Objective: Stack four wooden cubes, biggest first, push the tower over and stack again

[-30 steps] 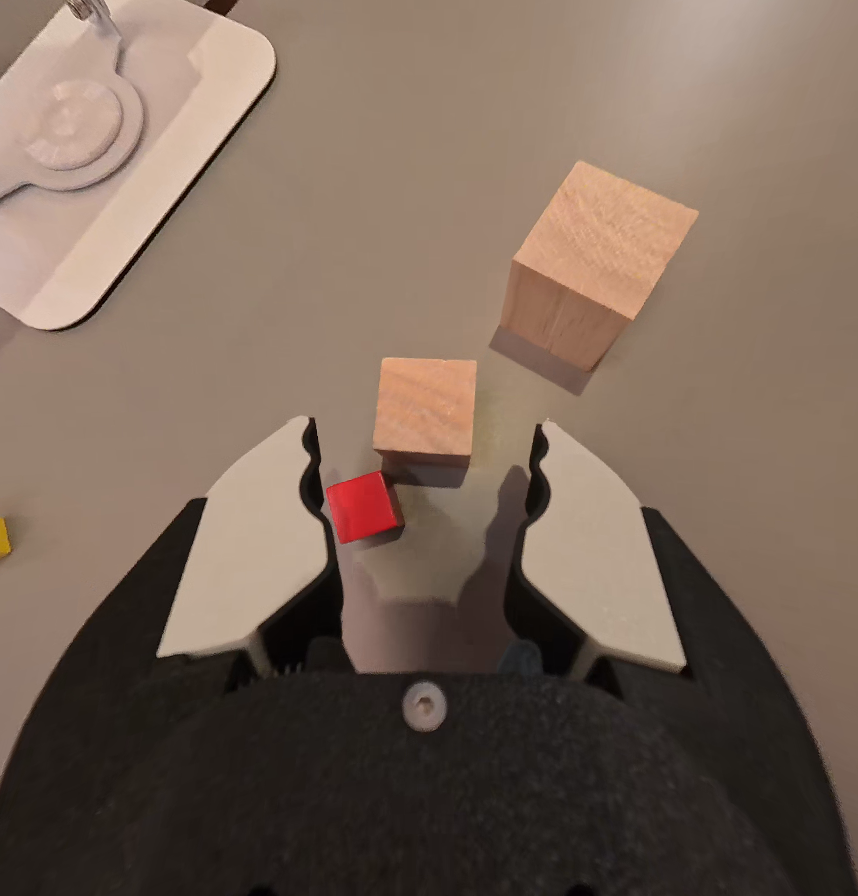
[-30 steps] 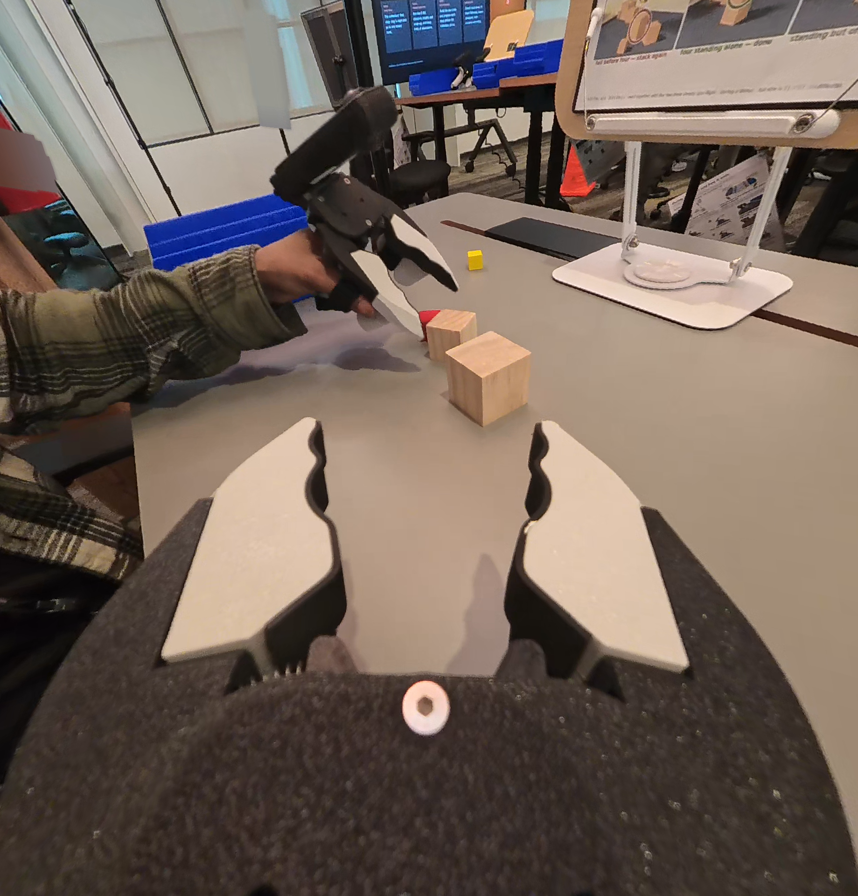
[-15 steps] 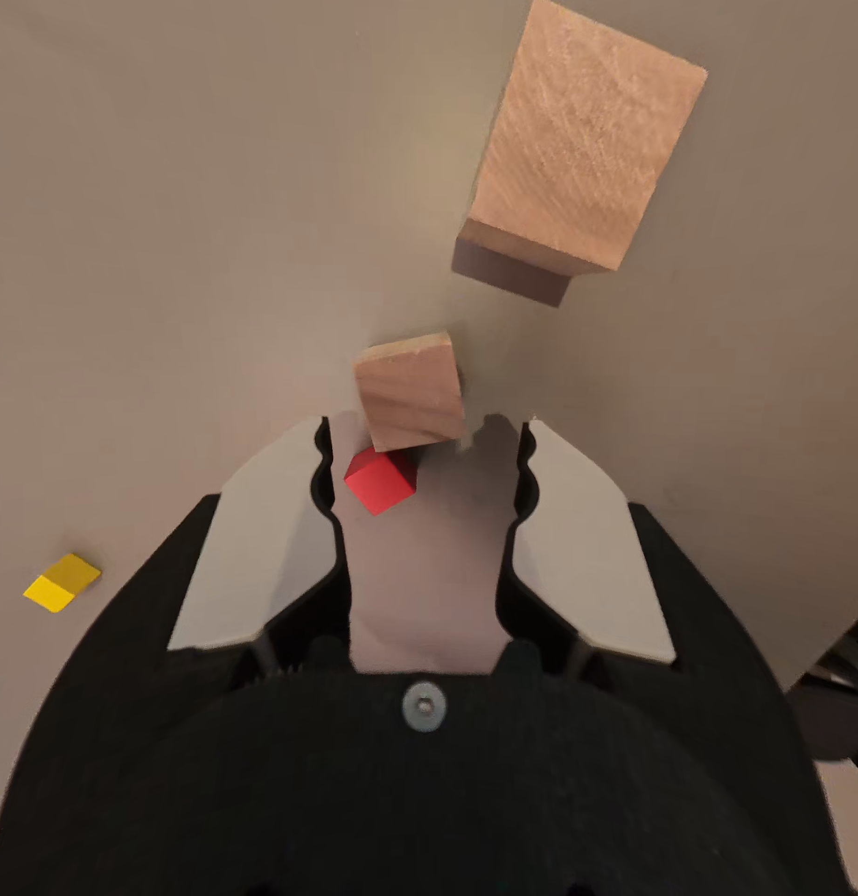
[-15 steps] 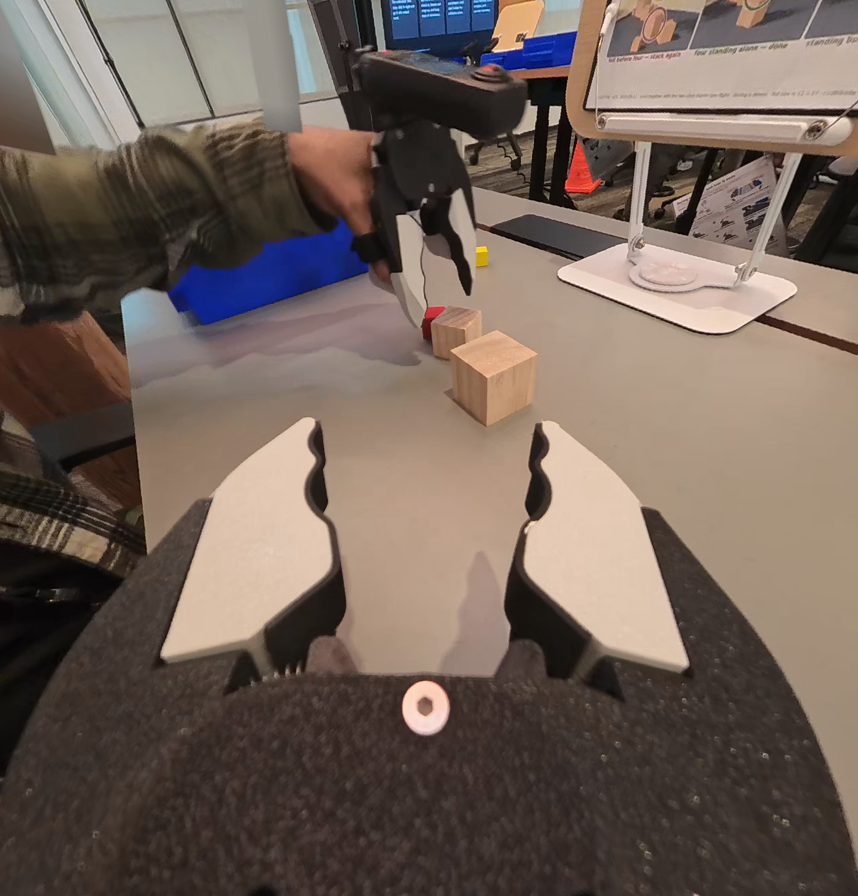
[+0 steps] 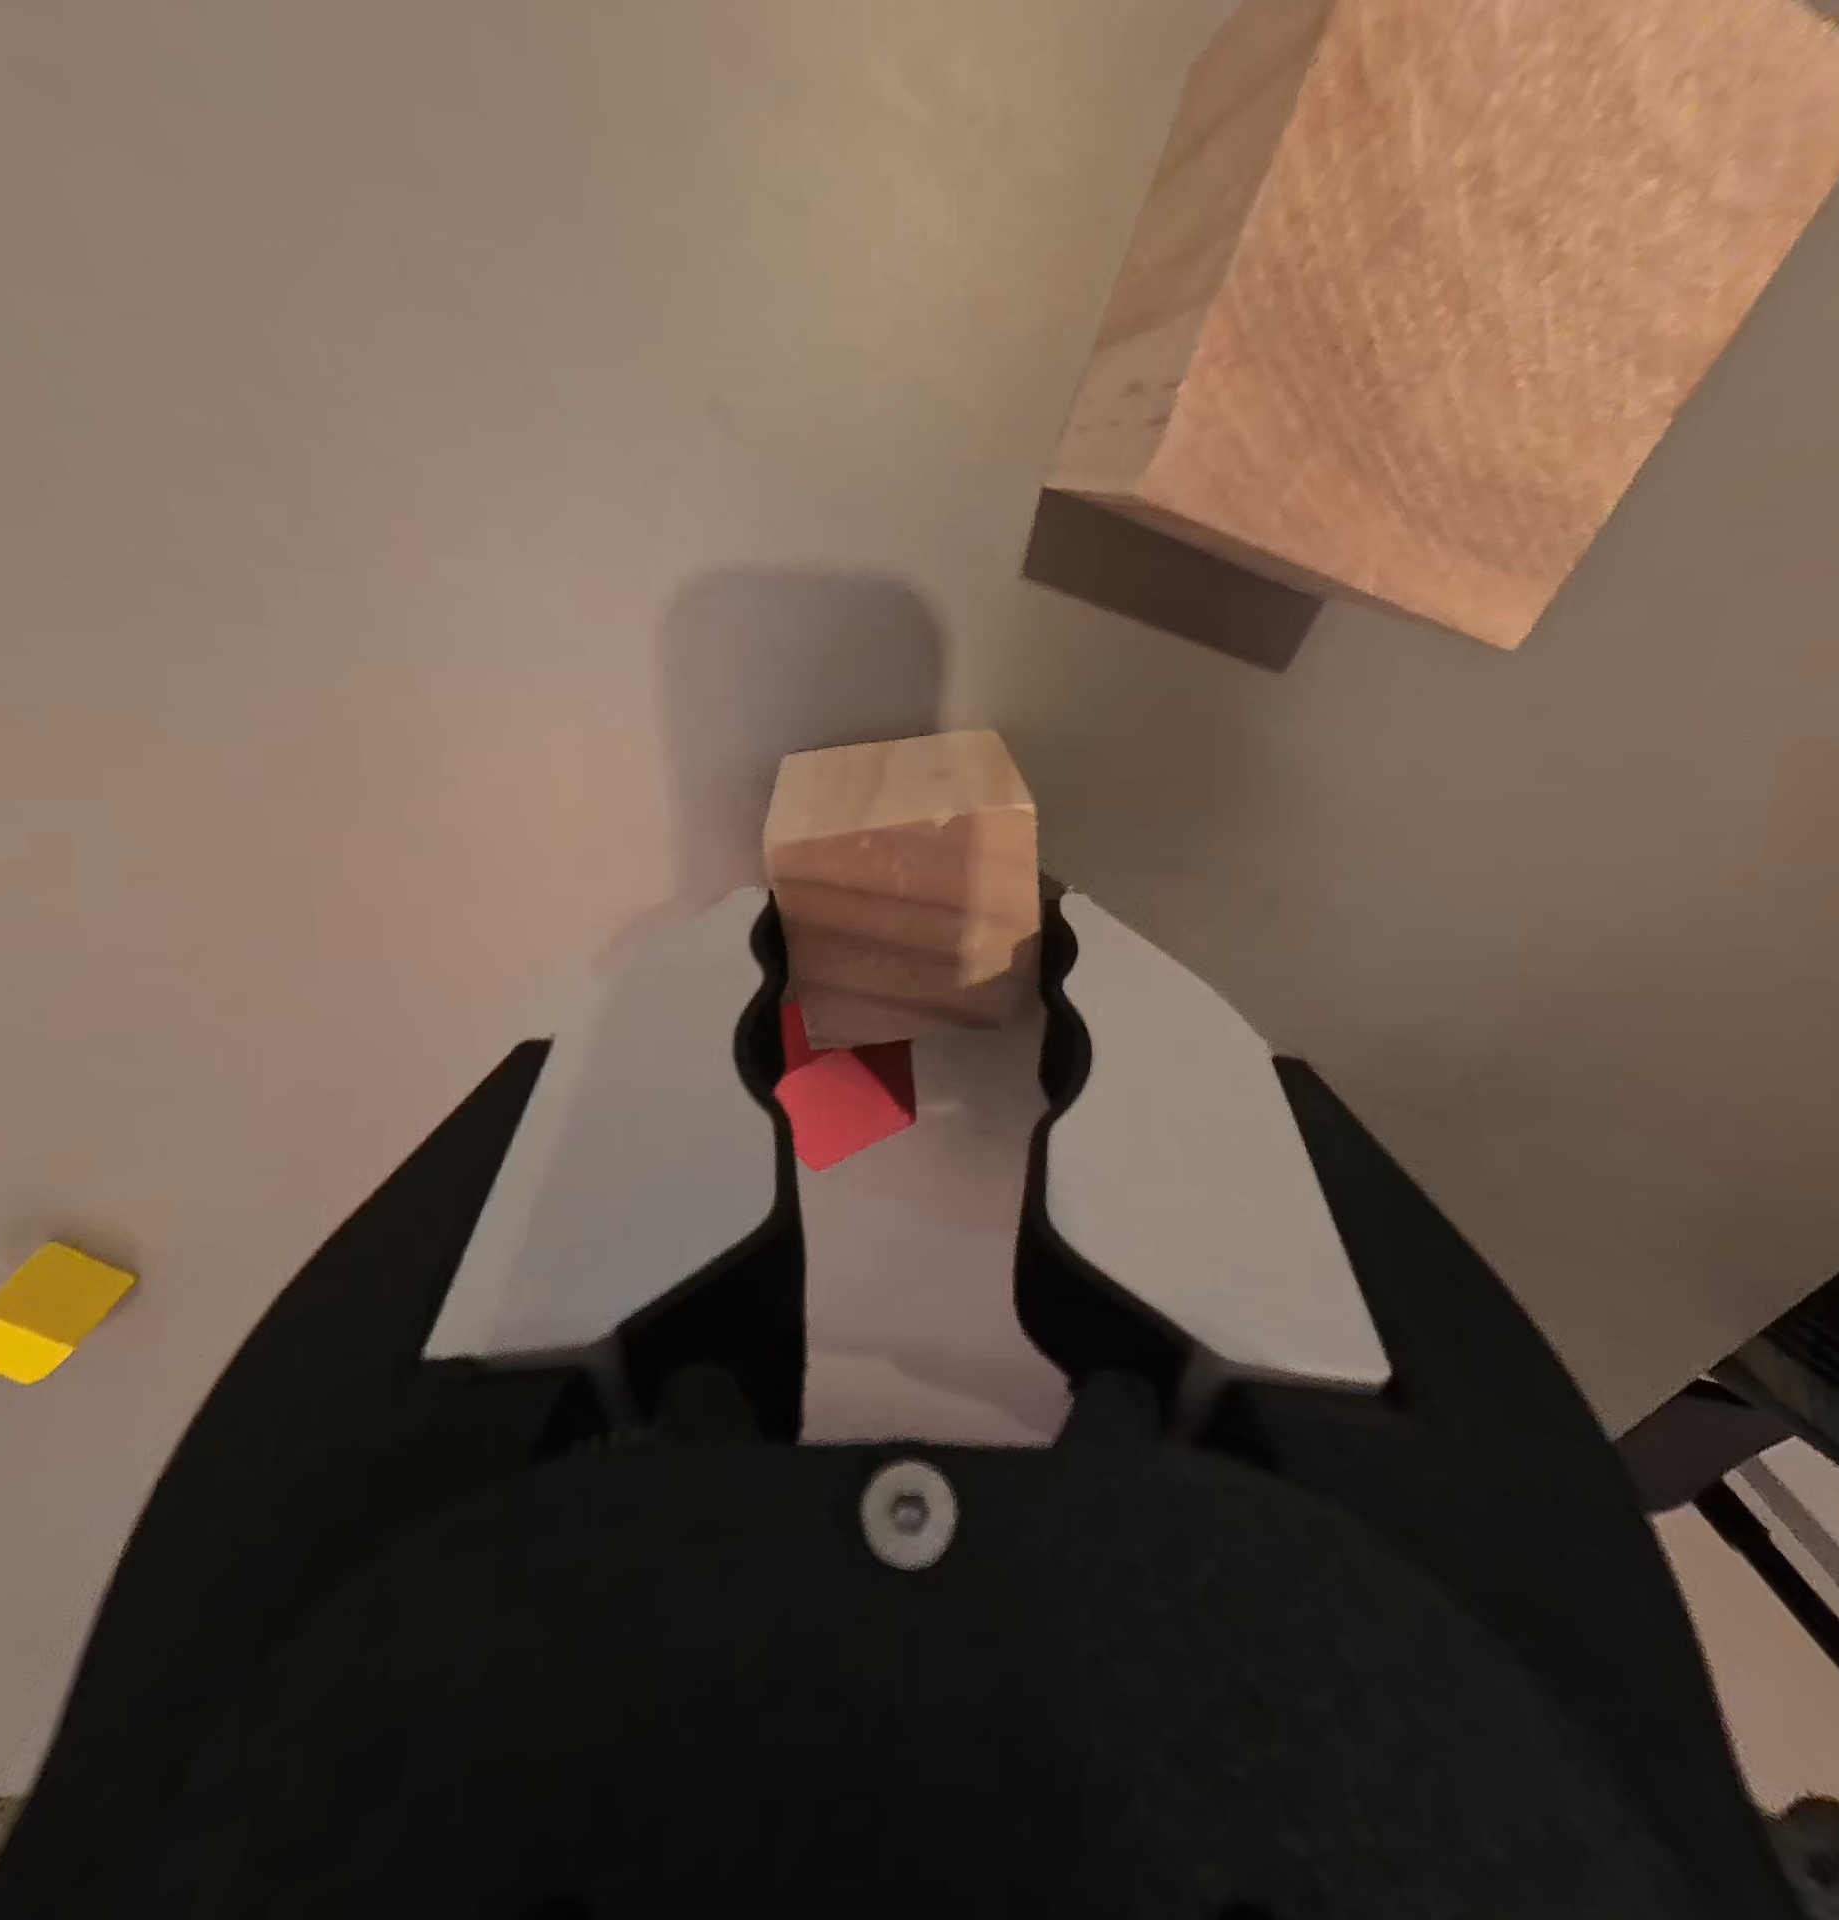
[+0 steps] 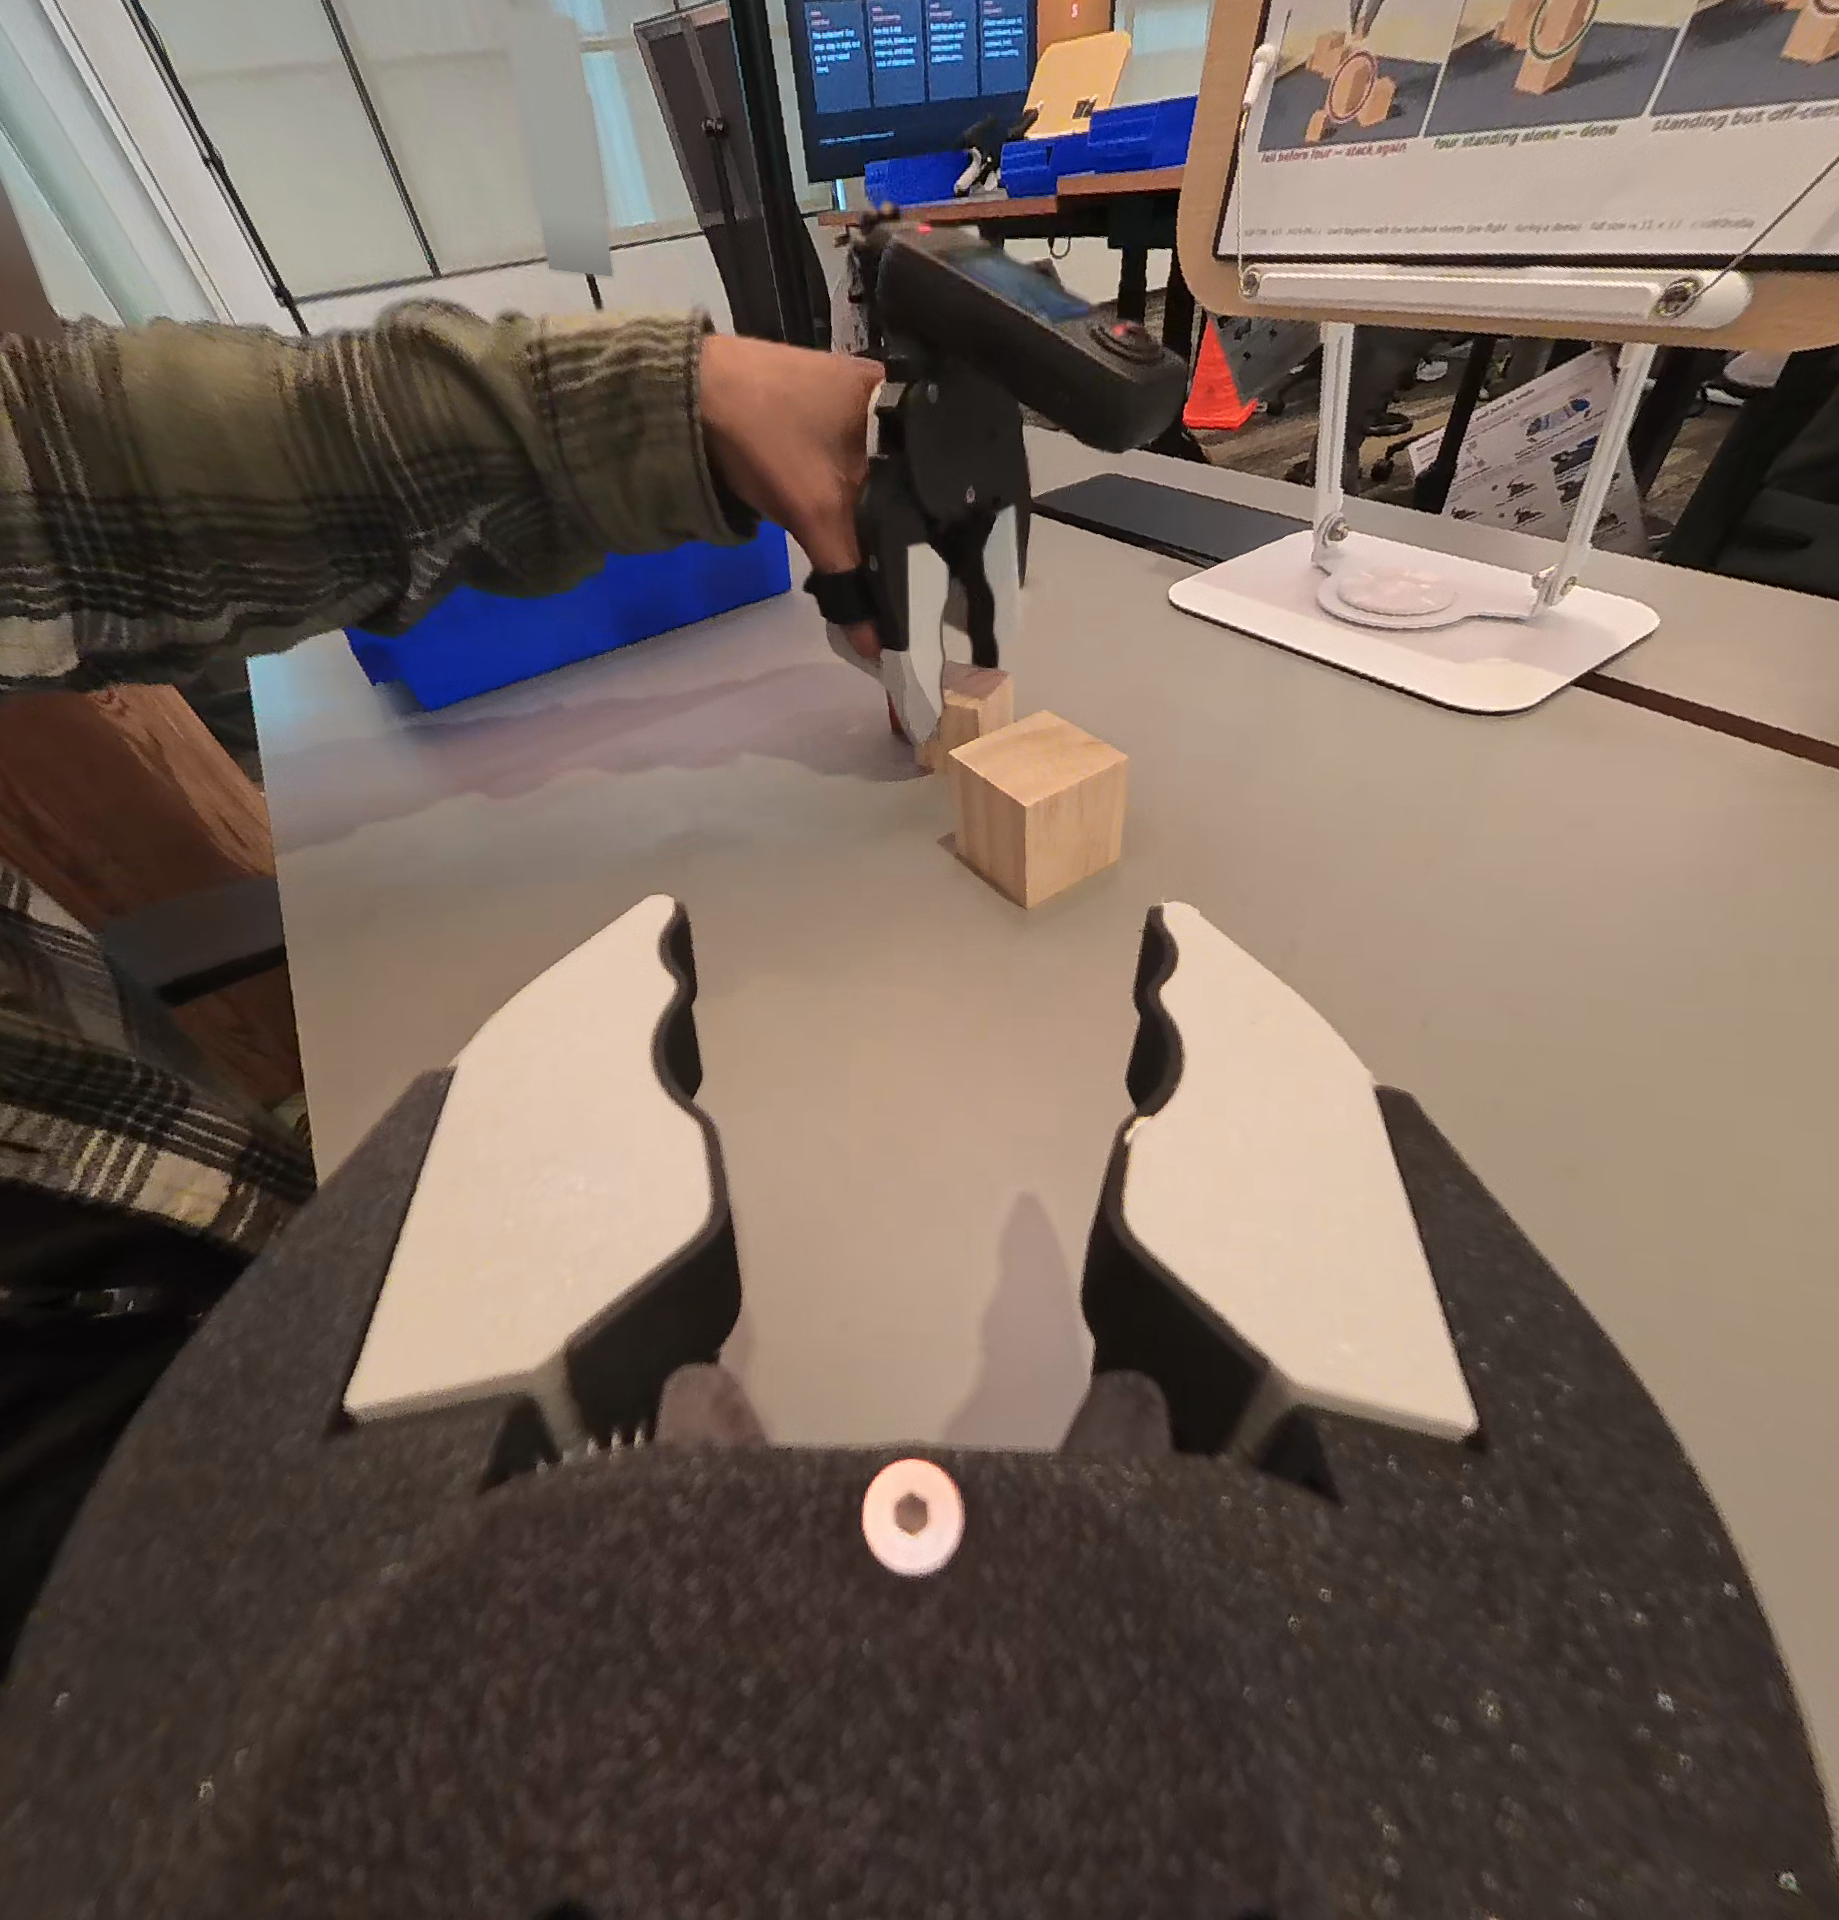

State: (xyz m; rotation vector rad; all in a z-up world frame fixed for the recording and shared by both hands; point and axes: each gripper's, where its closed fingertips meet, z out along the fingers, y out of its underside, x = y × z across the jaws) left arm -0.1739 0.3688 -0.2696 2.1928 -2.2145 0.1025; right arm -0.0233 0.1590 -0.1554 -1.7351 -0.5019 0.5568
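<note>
In the left wrist view my left gripper (image 5: 910, 914) points straight down and is shut on the medium wooden cube (image 5: 894, 894), which fills the gap between its fingertips. A small red cube (image 5: 842, 1112) lies right against that cube, between the fingers. The big wooden cube (image 5: 1414, 312) stands beyond, to the right. A small yellow cube (image 5: 42, 1309) lies far left. In the right wrist view my right gripper (image 6: 915, 914) is open and empty, low over the table, short of the big cube (image 6: 1040, 805). The left gripper (image 6: 946, 665) shows behind it on the medium cube (image 6: 977, 696).
A white stand base (image 6: 1414, 623) holding a picture board stands at the back right. A black mat (image 6: 1154, 509) lies behind it. A blue bin (image 6: 582, 623) sits beyond the table's left edge. A person's plaid sleeve (image 6: 323, 468) reaches in from the left. One gripper's finger ends stand about 30 cm off the other's.
My left gripper has tipped to vertical, come down over the medium cube and narrowed its jaws onto it. The right gripper has stayed put and open.
</note>
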